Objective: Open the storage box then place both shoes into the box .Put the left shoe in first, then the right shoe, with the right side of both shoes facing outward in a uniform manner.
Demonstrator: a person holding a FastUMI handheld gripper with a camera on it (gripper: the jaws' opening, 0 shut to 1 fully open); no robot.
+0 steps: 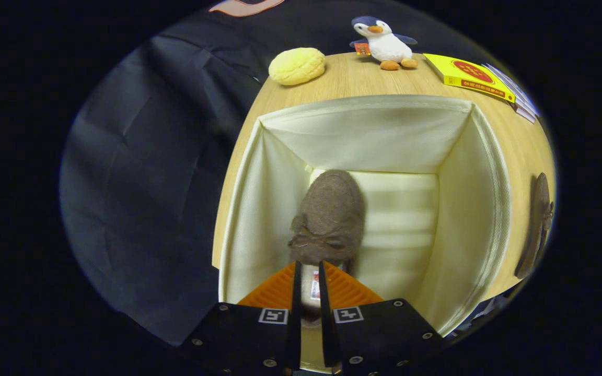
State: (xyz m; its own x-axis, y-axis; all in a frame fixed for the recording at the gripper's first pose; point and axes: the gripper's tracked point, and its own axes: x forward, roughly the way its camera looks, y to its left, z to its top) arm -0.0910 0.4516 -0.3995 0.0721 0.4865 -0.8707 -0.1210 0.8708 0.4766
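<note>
Gripper view looks down into the open storage box [280, 172], a cream fabric bin standing on a wooden table [343, 81]. Inside the box, towards its left wall, hangs a brown felt shoe [330, 214] with a small bow, toe pointing away towards the box's far wall. The gripper [310, 279] holds this shoe at its heel end: the fingers are drawn close together, pinching the heel rim, with the insole label showing in the narrow gap. Outside the box, just beyond its right wall, the second brown shoe [537, 224] lies on the table. Beyond the box's far wall sit a yellow bun-shaped toy [297, 66], a plush penguin [384, 44] and a yellow book [471, 77]
</note>
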